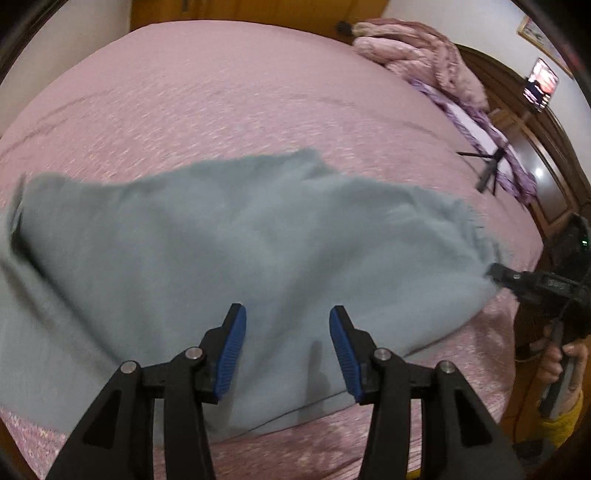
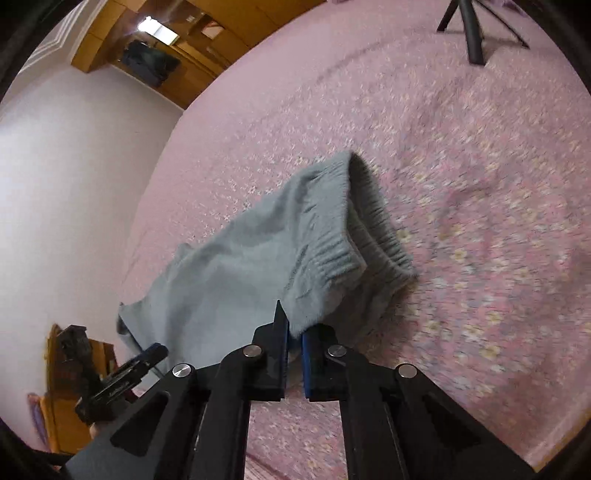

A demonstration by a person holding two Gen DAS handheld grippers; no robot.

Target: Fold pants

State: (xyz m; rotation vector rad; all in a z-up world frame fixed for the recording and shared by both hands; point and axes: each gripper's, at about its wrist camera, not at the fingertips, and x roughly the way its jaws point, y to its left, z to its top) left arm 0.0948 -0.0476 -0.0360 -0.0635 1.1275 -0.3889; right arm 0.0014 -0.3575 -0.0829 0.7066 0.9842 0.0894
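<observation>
Grey-blue pants (image 1: 229,236) lie folded across the pink bed (image 1: 221,92), blurred by motion. My left gripper (image 1: 287,325) is open above the near part of the pants, holding nothing. My right gripper (image 2: 294,328) is shut on the edge of the pants (image 2: 258,266) close to the ribbed waistband (image 2: 373,229), lifting that end off the bed. In the left wrist view the right gripper (image 1: 496,273) shows at the right, pinching the cloth's right end. The left gripper (image 2: 155,352) shows at lower left in the right wrist view.
A pink blanket heap (image 1: 417,51) and purple cloth (image 1: 491,140) lie at the bed's far right by a dark wooden headboard (image 1: 546,155). A black tripod (image 2: 472,29) stands on the bed. A wooden wardrobe (image 2: 177,40) and white wall (image 2: 74,177) lie beyond.
</observation>
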